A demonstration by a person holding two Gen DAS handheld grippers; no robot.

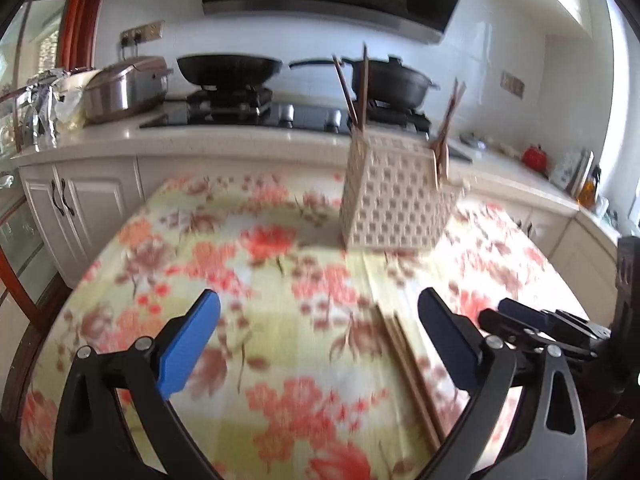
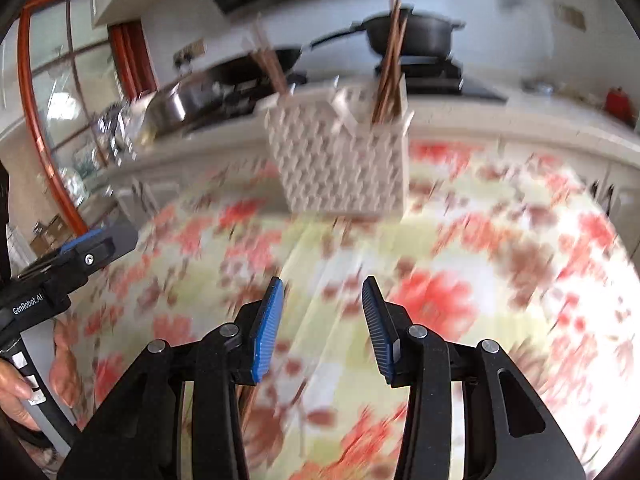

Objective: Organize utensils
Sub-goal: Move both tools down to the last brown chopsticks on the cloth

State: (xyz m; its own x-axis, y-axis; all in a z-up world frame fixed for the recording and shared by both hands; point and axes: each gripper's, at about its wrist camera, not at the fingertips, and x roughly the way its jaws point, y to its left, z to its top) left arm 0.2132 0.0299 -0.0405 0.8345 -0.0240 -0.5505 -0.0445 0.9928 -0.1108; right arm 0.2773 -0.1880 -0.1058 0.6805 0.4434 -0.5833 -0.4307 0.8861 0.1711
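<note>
Loose chopsticks (image 1: 404, 364) sit nearest the lens in the left wrist view, lower centre-right of frame, flat on the floral tablecloth (image 1: 280, 240); long axis runs from upper left to lower right, near ends passing under the inner edge of the right-hand finger; count unclear through blur, looks like a small bundle.

Left gripper (image 1: 318, 320): jaws spread wide, nothing between the pads; chopsticks lie right of the midline, so the gap is not centred on them; my read is a sideways shift toward frame right is needed before closing.

Right gripper (image 2: 322, 320): jaws partly spread, nothing pinched; in the right wrist view a brown stick end shows low, under the left-hand finger, so the bundle lies to the lower left of that tool, outside its gap. In the left wrist view the same gripper appears at the right edge, just beside the bundle.

Judgement: both tools are close; the bundle lies between the two, nearly along each tool's pointing line, so a grasp across the sticks looks feasible from either side.

Perforated white holder (image 1: 394, 204) stands upright further up the cloth, centre-right; chopsticks already in it (image 1: 352, 92), leaning in two compartments; that is the likely drop target, well apart from the loose bundle.

Behind: counter with hob, two dark pans (image 1: 230, 68), rice cooker (image 1: 126, 88) upper left; a person's hand (image 2: 16, 388) at lower left of the right wrist view.
</note>
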